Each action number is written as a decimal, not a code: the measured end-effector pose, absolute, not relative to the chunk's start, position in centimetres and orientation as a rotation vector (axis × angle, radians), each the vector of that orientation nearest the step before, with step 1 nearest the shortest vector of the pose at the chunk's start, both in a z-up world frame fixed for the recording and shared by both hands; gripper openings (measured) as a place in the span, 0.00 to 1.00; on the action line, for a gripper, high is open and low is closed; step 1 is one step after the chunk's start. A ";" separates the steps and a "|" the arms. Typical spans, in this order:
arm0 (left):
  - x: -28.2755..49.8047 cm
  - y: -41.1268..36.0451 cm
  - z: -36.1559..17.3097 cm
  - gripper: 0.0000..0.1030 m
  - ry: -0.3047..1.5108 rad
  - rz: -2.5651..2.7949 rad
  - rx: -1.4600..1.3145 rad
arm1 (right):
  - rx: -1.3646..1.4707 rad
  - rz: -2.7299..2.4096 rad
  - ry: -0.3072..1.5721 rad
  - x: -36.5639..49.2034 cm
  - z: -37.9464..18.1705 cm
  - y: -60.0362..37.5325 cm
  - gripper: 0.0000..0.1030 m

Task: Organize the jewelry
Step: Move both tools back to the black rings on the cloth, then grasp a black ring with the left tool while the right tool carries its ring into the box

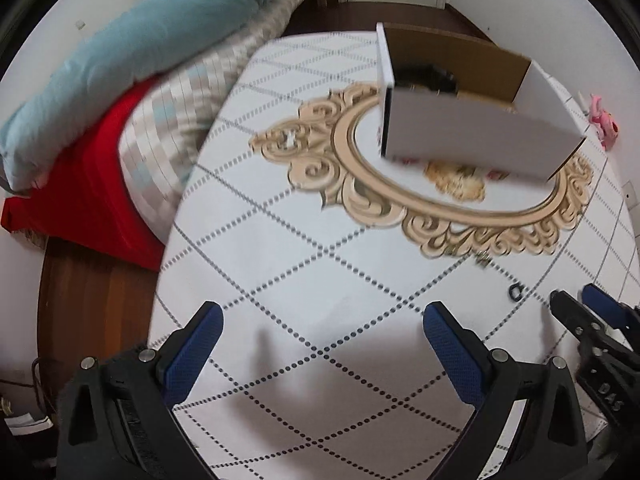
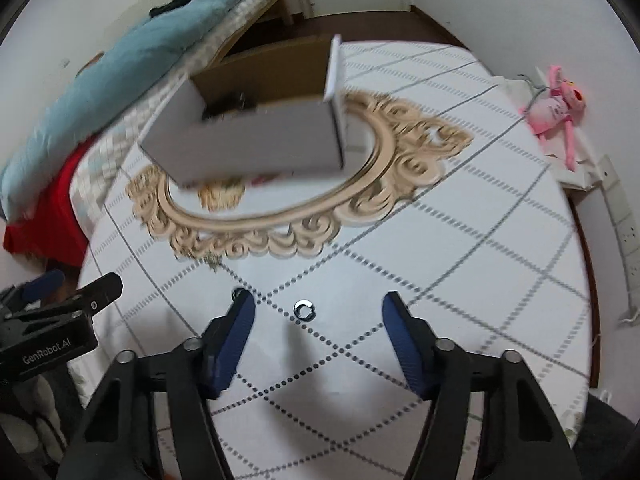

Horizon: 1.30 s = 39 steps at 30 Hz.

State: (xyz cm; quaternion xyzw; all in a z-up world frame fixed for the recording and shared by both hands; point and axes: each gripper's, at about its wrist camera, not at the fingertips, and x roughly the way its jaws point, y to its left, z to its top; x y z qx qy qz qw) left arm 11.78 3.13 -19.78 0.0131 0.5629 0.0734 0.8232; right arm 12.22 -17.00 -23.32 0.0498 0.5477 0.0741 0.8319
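A: How far along is the sorting?

B: Early to middle, I'd say. The box [image 2: 256, 144] already holds something dark, too blurred to name. Pieces are still out on the table [image 2: 480, 240].

A: Which ones?

B: Nearer to us than the box, a small silver ring [image 2: 304, 309] lies on the white cloth between the right gripper [image 2: 318, 312] jaws, which stand partly apart and don't touch it. A second small dark loop [image 1: 515, 293] lies just beside it, and a tiny brassy piece [image 1: 483, 259] sits at the edge of the gold ornament in front of the box.

A: And the left gripper [image 1: 322, 330]?

B: Wide apart, nothing in it, over bare cloth on the near side of the box.

A: Materials?

B: The box is white cardboard outside, brown inside, open-topped and rectangular. The ring looks like shiny metal, an open C shape. The cloth is smooth, printed with dotted diamonds. The pads are blue and ribbed
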 end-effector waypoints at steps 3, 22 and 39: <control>11.6 3.2 -20.6 0.99 1.203 0.154 0.023 | 0.034 0.147 1.119 11.8 -24.4 -15.8 0.47; 11.7 -5.9 -20.7 0.78 1.167 -0.078 0.035 | 0.111 0.001 1.040 10.5 -22.3 -21.2 0.13; 12.7 -8.5 -21.5 0.10 1.140 -0.137 0.071 | 0.187 -0.065 1.031 10.3 -21.9 -25.1 0.13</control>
